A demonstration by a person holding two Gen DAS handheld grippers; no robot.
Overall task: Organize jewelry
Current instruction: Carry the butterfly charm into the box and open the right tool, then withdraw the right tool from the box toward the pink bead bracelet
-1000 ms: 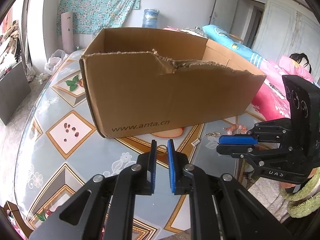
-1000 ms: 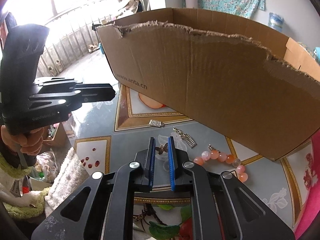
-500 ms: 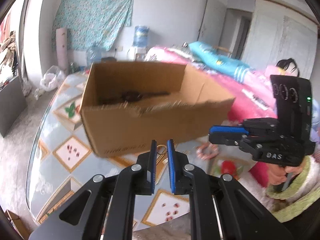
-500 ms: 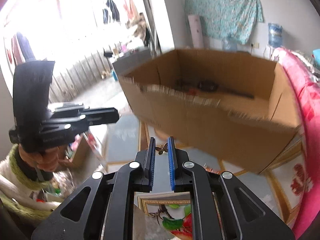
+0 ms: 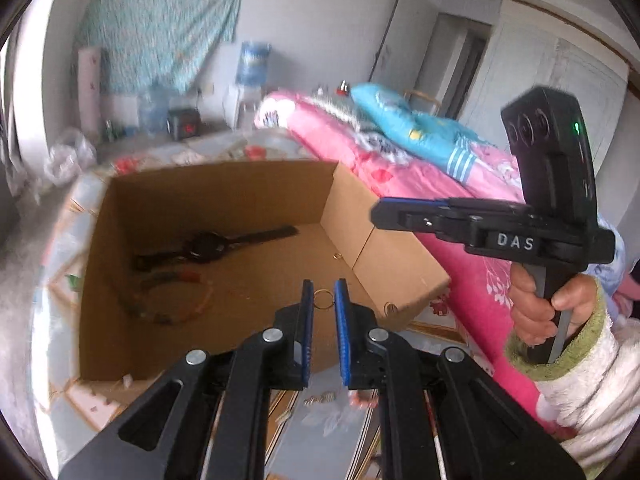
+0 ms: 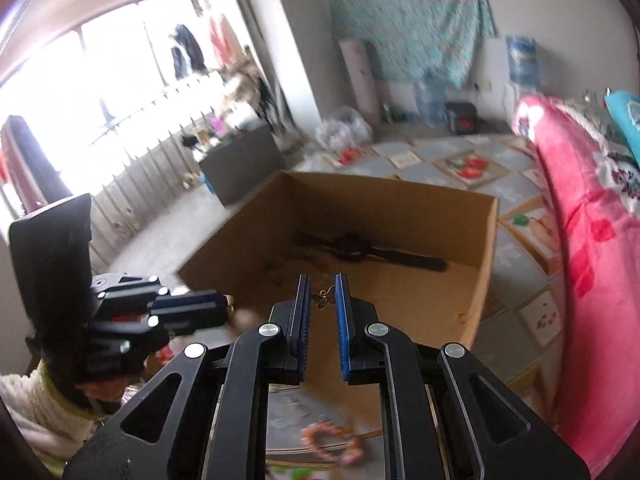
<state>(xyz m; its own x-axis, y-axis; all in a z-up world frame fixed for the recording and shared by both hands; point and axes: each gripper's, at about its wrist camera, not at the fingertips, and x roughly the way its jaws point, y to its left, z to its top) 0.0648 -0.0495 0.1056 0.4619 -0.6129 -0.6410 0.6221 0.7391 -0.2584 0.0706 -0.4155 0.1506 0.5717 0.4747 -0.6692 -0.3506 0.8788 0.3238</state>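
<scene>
Left gripper pinches small ring; right gripper clamps butterfly charm. Both seem over cardboard box; release low inside.

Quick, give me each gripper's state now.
Left gripper: shut on a small gold ring.
Right gripper: shut on a butterfly charm.

My fingers: blue pads on black frames. Ring gold; butterfly charm bronze. Cardboard box plain brown, black watch inside. Tablecloth grey-blue, gold-framed fruit squares. Blanket pink, red-flowered. Sleeve white, green-edged.
</scene>
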